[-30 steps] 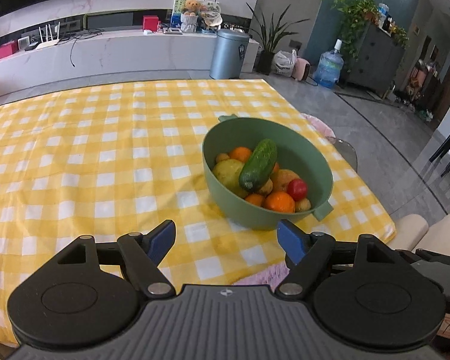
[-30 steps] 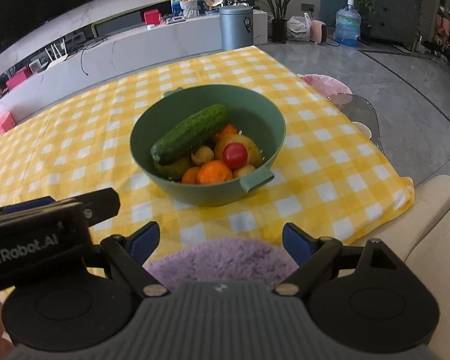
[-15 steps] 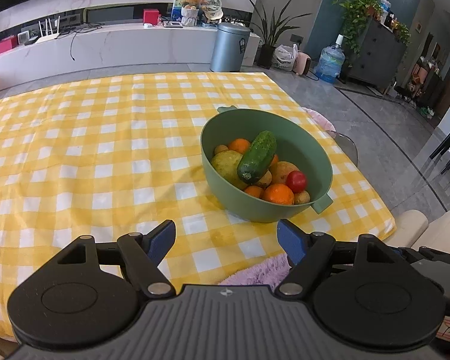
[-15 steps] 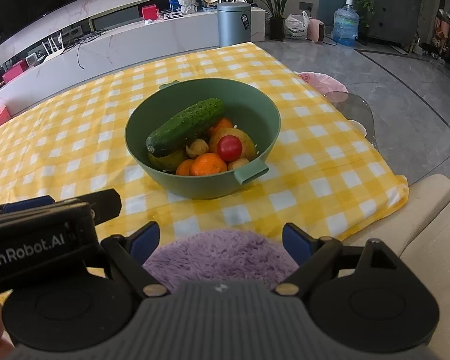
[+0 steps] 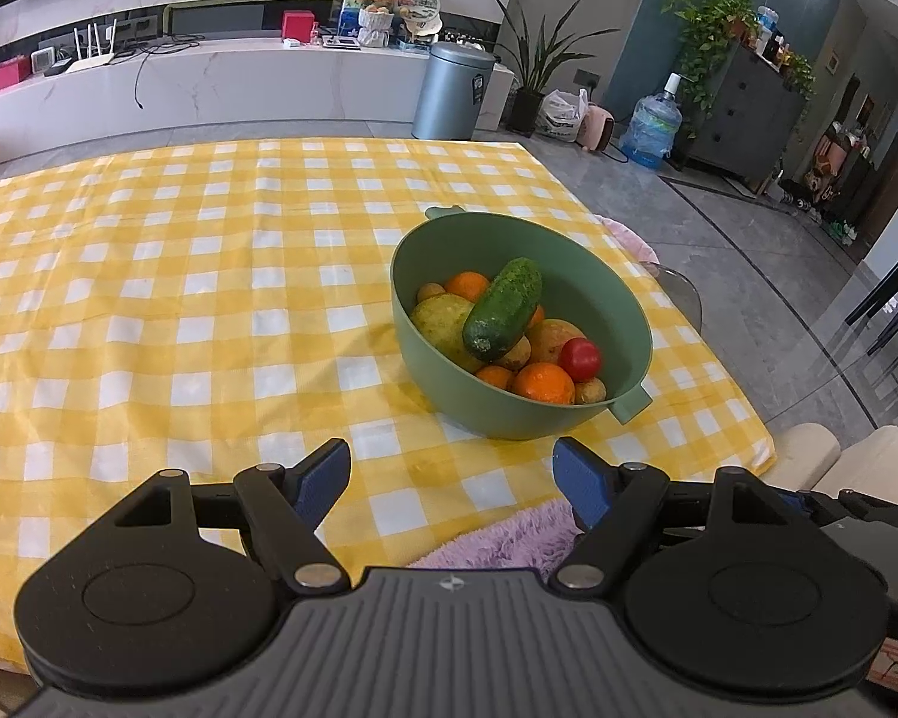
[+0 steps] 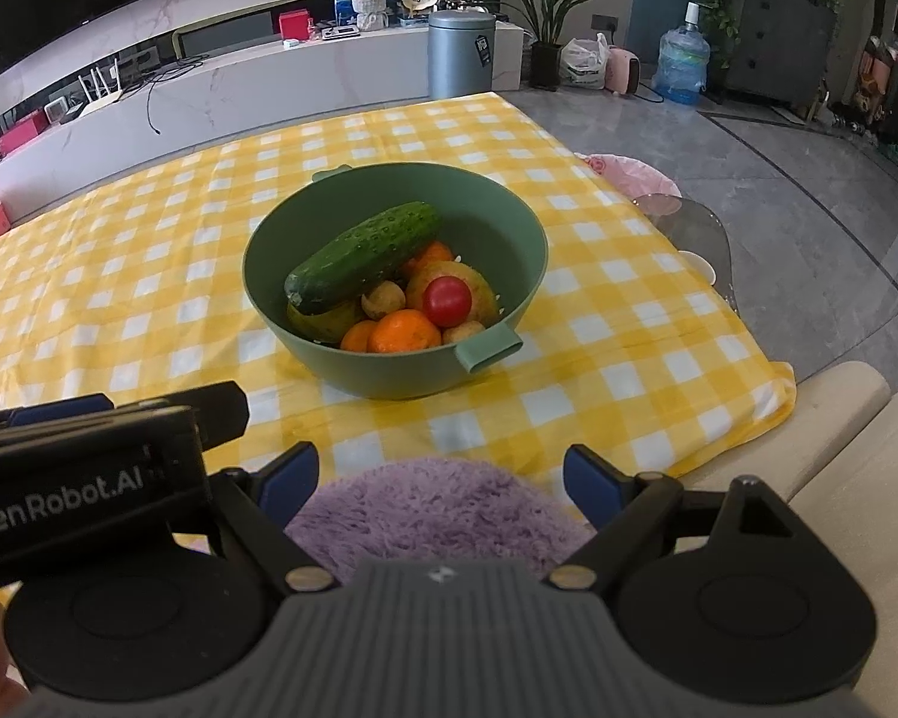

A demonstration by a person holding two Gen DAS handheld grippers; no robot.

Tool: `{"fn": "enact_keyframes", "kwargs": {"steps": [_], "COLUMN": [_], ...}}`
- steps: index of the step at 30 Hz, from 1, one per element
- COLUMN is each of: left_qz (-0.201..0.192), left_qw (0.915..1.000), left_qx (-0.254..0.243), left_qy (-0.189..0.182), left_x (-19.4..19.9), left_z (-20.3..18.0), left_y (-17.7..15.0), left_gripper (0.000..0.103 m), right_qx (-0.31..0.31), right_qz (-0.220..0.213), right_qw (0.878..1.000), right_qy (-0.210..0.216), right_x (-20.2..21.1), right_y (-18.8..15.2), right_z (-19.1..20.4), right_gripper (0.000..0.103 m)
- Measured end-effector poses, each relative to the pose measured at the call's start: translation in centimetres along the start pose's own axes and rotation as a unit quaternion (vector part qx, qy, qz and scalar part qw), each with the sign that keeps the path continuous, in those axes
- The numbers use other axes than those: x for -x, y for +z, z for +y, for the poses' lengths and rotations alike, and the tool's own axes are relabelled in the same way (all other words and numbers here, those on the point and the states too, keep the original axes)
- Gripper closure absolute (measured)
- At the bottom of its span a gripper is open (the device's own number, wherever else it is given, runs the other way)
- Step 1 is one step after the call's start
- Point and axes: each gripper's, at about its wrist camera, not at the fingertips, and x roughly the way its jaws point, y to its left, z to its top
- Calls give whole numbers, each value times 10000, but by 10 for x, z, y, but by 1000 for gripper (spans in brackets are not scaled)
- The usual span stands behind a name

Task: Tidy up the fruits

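A green bowl (image 5: 616,293) (image 6: 509,221) stands on the yellow checked tablecloth near its right edge. It holds a cucumber (image 5: 503,308) (image 6: 362,257), oranges (image 5: 543,384) (image 6: 404,332), a red tomato (image 5: 579,358) (image 6: 446,301), a yellow-green fruit (image 5: 443,323) and small brown fruits. My left gripper (image 5: 452,481) is open and empty, short of the bowl and above the table's near edge. My right gripper (image 6: 440,478) is open and empty, also short of the bowl. The left gripper's body shows at the left of the right wrist view (image 6: 84,472).
A purple fluffy cushion (image 6: 431,508) (image 5: 509,538) lies below the table's near edge. A cream chair (image 6: 838,437) is at the right. A pink cushion (image 6: 628,173) and glass stool (image 6: 694,233) sit beyond the table's right edge.
Both grippers have drawn back and risen a little; the bowl looks smaller and farther. Both stay open and empty.
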Motion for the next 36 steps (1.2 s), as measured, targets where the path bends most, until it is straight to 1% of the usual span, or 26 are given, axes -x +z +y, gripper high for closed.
{"fn": "enact_keyframes", "kwargs": {"steps": [13, 20, 25, 36], "left_qz": [-46, 11, 31, 53], "left_qw": [10000, 10000, 10000, 10000], "left_qx": [19, -17, 3, 6], "left_qy": [-23, -37, -10, -20], "left_x": [4, 5, 4, 3], "left_z": [-1, 1, 1, 4], "left_y": [-2, 0, -2, -2], "left_gripper": [13, 13, 13, 13], "right_qx": [84, 165, 206, 255], "right_qz": [-60, -64, -48, -45], "right_qw": [9999, 9998, 9998, 9997], "right_qy": [-22, -64, 34, -19], "right_x": [5, 6, 6, 5], "right_y": [1, 1, 0, 0], "right_z": [4, 7, 10, 13], "right_gripper": [18, 18, 18, 18]}}
